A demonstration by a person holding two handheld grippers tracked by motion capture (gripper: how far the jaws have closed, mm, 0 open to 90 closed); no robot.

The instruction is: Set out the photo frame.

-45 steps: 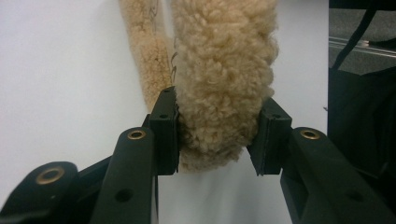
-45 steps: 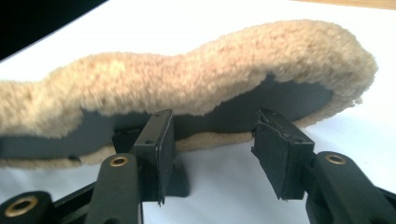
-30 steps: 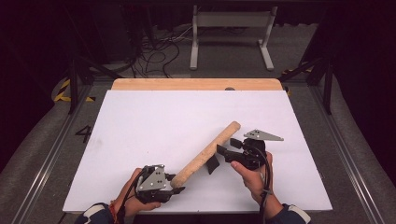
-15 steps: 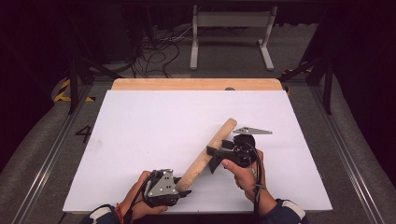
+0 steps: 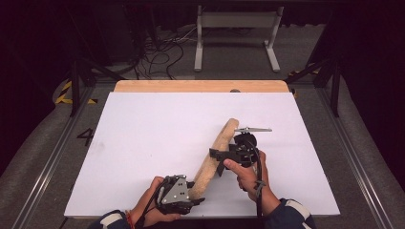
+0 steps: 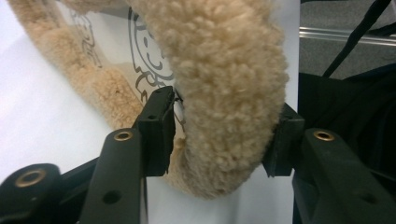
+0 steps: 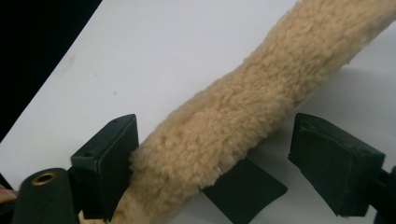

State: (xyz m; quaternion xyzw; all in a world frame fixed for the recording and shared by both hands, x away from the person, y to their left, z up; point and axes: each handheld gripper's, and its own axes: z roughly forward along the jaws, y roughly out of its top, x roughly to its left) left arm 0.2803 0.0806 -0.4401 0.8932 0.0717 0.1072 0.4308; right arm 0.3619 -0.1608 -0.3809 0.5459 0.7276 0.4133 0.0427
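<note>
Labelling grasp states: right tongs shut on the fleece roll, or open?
Open. In the right gripper view the fleece roll touches one jaw of the right tongs; the other jaw stands clear of it, white table between.

I see my right gripper [image 7: 212, 170] with jaws apart around a tan fleece roll [image 7: 243, 112] running from seven toward one o'clock over the white table [image 7: 154, 51].

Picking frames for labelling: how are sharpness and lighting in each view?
High view: soft, table bright, surroundings nearly black. Left gripper view: fleece crisp up close, background softer. Right gripper view: fleece texture clear, jaws slightly blurred, dark corner top left.
</note>
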